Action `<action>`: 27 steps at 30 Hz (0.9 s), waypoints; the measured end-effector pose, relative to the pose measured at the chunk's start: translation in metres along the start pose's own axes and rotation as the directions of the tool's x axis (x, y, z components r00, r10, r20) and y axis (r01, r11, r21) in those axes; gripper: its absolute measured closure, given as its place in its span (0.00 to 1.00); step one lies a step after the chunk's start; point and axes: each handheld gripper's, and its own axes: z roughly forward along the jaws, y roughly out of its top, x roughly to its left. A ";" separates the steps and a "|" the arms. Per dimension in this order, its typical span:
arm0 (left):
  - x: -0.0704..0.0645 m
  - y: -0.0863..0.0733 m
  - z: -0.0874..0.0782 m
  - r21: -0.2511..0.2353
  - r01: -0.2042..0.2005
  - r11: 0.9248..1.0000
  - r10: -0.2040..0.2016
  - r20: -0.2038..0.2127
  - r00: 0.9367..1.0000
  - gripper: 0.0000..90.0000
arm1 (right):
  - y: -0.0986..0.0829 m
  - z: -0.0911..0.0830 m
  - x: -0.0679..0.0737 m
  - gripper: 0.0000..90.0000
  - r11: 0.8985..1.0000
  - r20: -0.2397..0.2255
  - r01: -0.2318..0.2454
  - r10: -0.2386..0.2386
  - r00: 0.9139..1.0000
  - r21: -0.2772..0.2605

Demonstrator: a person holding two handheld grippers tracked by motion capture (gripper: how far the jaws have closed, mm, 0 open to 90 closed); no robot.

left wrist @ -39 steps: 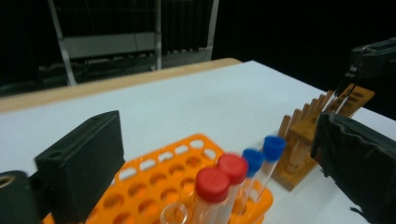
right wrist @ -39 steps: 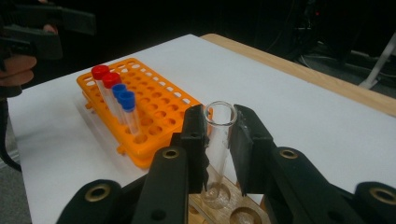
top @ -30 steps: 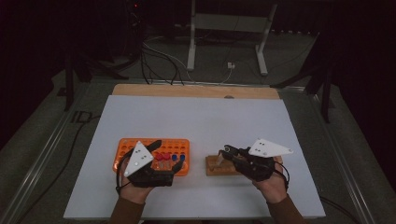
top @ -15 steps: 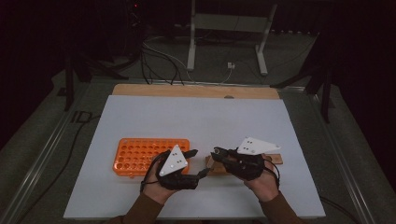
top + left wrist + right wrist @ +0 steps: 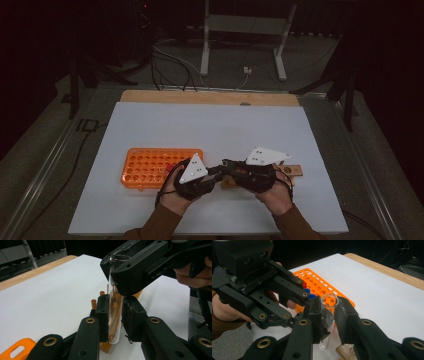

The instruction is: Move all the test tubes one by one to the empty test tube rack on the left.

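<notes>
Clear glass test tube [image 5: 115, 315] is standing upright w/ open mouth up, rounded bottom down, sitting just above wooden block [image 5: 107, 347], near orange rack [image 5: 322, 290]

Your room's dark, light falls mostly on the white table top [image 5: 210, 135], w/ a wooden strip [image 5: 200, 97] along its far edge. Grey floor [image 5: 45, 145] either side. Beyond the table you've got a grey metal stand [image 5: 240, 45] on two legs, cables [image 5: 170, 60] trailing across the floor, and black background behind.
</notes>
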 end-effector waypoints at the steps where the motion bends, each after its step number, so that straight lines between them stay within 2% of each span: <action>1: 0.000 0.000 0.000 0.000 0.000 1.000 0.000 -0.001 1.000 0.85 | 0.000 0.000 0.000 0.83 1.000 -0.001 0.002 -0.002 1.000 0.000; 7: 0.009 0.000 -0.007 -0.027 0.043 0.999 -0.044 -0.029 0.999 0.85 | 0.000 -0.013 -0.009 0.53 0.998 0.020 -0.025 0.026 0.999 -0.054; 10: 0.014 0.000 -0.013 -0.046 0.061 0.997 -0.063 -0.039 0.997 0.85 | -0.002 -0.019 -0.016 0.39 0.997 0.057 -0.036 0.041 0.998 -0.071; 14: 0.021 0.001 -0.023 -0.087 0.089 0.992 -0.093 -0.041 0.995 0.85 | -0.009 -0.023 -0.024 0.24 0.997 0.107 -0.042 0.048 0.993 -0.063; 17: 0.026 0.003 -0.030 -0.117 0.105 0.988 -0.113 -0.057 0.992 0.85 | -0.016 -0.024 -0.031 0.18 0.996 0.137 -0.070 0.078 0.987 -0.060; 20: 0.032 0.004 -0.038 -0.144 0.119 0.982 -0.131 -0.071 0.989 0.85 | -0.022 -0.026 -0.037 0.16 0.993 0.157 -0.097 0.107 0.982 -0.067; 22: 0.036 0.005 -0.041 -0.140 0.113 0.984 -0.129 -0.112 0.985 0.85 | -0.026 -0.027 -0.040 0.13 0.991 0.164 -0.110 0.120 0.979 -0.071; 24: 0.041 0.004 -0.045 -0.150 0.120 0.981 -0.140 -0.133 0.981 0.85 | -0.029 -0.028 -0.042 0.10 0.991 0.177 -0.116 0.126 0.976 -0.064; 27: 0.048 0.002 -0.051 -0.149 0.119 0.982 -0.144 -0.170 0.975 0.85 | -0.032 -0.029 -0.045 0.08 0.991 0.189 -0.119 0.129 0.973 -0.065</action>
